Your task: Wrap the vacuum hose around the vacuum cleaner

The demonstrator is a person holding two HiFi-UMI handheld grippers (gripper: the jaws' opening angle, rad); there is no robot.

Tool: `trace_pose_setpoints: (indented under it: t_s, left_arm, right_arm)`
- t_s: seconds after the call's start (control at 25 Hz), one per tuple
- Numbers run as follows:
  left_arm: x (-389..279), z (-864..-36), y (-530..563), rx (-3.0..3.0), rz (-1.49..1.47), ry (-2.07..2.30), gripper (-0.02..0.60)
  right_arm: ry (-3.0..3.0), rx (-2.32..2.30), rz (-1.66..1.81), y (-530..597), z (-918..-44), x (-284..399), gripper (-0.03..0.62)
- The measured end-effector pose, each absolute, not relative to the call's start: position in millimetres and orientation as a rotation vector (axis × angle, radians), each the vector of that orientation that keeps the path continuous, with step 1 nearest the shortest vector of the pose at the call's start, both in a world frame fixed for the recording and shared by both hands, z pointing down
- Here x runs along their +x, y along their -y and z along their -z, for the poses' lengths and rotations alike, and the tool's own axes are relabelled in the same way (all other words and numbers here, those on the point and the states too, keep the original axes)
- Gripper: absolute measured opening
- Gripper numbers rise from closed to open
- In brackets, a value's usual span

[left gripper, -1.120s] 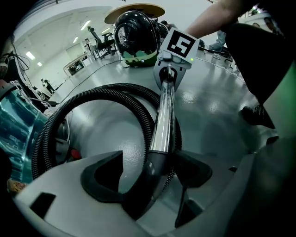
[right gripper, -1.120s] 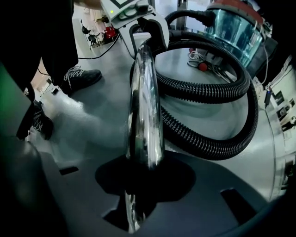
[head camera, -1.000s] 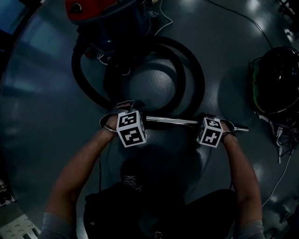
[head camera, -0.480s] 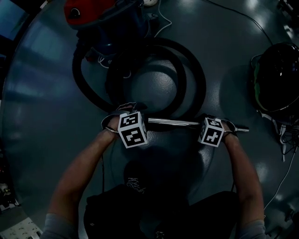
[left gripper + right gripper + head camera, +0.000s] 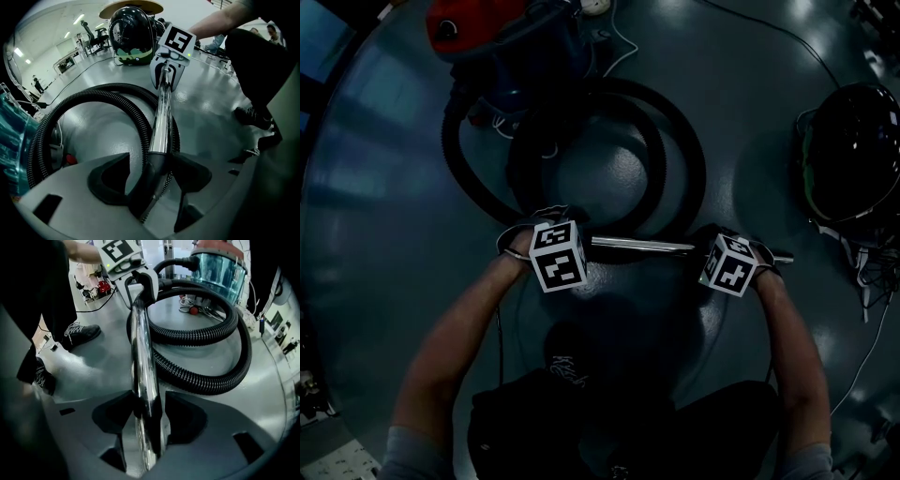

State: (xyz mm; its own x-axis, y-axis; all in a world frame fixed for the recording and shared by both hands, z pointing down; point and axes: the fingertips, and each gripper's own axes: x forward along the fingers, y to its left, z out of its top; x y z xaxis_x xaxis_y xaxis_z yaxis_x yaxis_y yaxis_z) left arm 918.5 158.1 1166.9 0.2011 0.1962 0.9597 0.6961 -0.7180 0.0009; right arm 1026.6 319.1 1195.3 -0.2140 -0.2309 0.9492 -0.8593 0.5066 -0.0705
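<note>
A glossy grey floor [image 5: 375, 187] in a wide, brightly lit hall carries everything here. The vacuum cleaner [image 5: 502, 37], red on top with a blue-green clear body, stands at the far side in the head view. The black ribbed hose [image 5: 694, 159] is not around it. It lies on the floor in front of the cleaner in two loose loops, with one end running up to the cleaner's body.

Across the near edge of the loops runs the chrome wand [image 5: 642, 246], spanning from one hand to the other. Whether it rests on the floor I cannot tell.

The left tool [image 5: 153, 161] points steeply down over the wand's hose end. Its jaws have just been closing in, and the black cuff [image 5: 157, 154] sits between them. The pad on the right of its view is close against the cuff; the other stands clear.

The right tool [image 5: 151, 404] straddles the bare chrome further along. Its jaws have just been opening and are apart — a narrow gap shows on each side of the tube.

A black domed object [image 5: 853, 155] sits well off to the right.
</note>
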Motion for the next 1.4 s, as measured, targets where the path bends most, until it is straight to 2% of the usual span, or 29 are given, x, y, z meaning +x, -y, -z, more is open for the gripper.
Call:
trace_pose_setpoints:
  t_s: [0.52, 0.72, 0.88, 0.92, 1.08, 1.4]
  left_arm:
    - [921.6, -1129.2, -179.4, -2.127, 1.492, 0.853, 0.268]
    - [934.9, -1085.0, -177.0, -2.236, 1.425, 0.793, 0.139]
    - [936.5, -1039.4, -170.0, -2.3, 1.416, 0.734, 0.008]
    - [935.1, -1025.8, -169.0, -2.318, 1.427, 0.734, 0.008]
    - [924.0, -958.7, -175.4, -2.397, 1.46, 0.781, 0.008]
    - [911.1, -793.7, -196.1, -2.593, 1.399, 0.716, 0.008]
  right_arm:
    - [1.909, 1.305, -0.813, -302.6, -1113.2, 1025.1, 0.192]
    - [1.92, 1.423, -0.851, -297.7, -1077.1, 1023.5, 0.19]
    - [1.912, 1.512, -0.85, -298.0, -1028.5, 1018.0, 0.087]
    - [1.912, 1.538, -0.858, -297.7, -1013.7, 1016.7, 0.085]
    - [1.89, 1.655, -0.887, -295.9, -947.2, 1013.0, 0.005]
    - [1.882, 1.886, -0.958, -304.5, -780.9, 982.1, 0.005]
